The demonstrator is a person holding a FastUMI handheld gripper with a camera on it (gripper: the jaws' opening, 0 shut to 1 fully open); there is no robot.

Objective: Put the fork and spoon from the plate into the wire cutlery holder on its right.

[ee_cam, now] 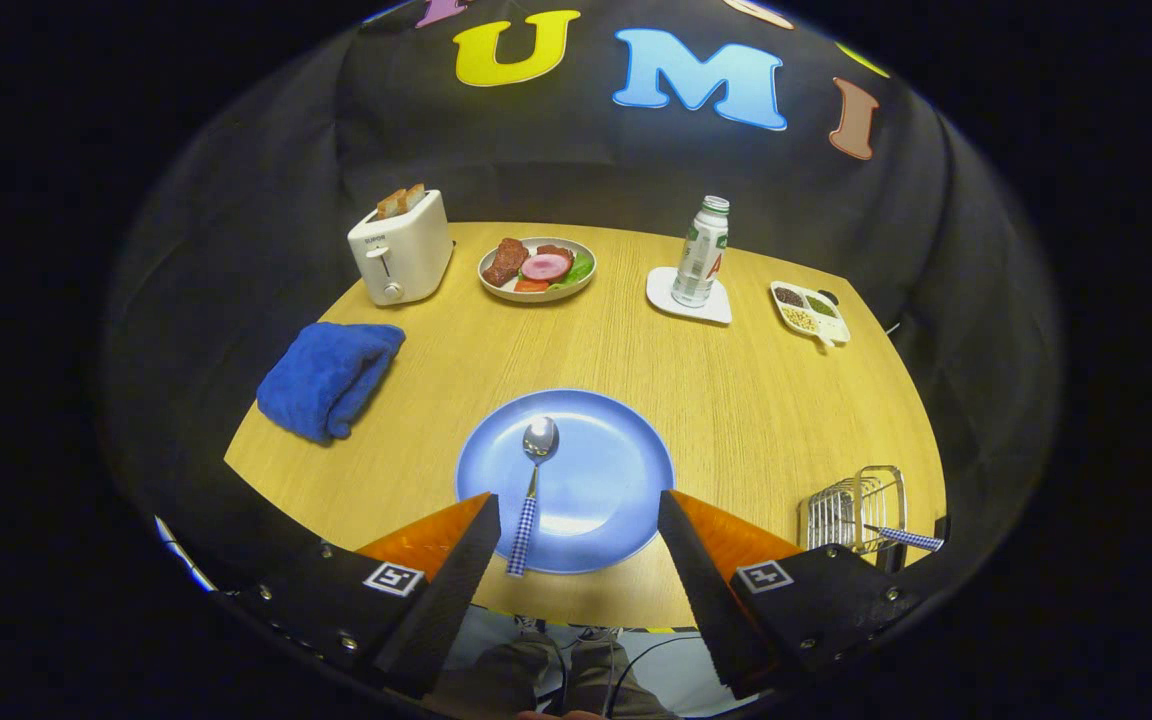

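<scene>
plate (626, 470): spoon (536, 470) | wire cutlery holder (861, 510): fork (904, 538) | gripper (576, 505) jaws released, empty, over plate

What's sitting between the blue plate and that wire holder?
Nothing: in the gripper view, bare wooden table separates the blue plate from the wire cutlery holder. The gripper is open.

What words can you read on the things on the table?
Toaster: a small mark on its front, too blurred to read.
Bottle: a printed label, too small and blurred to read.
Square tags by the fingers: coded patterns, not words.
No text here can be read.
The gripper has its fingers open, with the spoon on the plate between them.
</scene>
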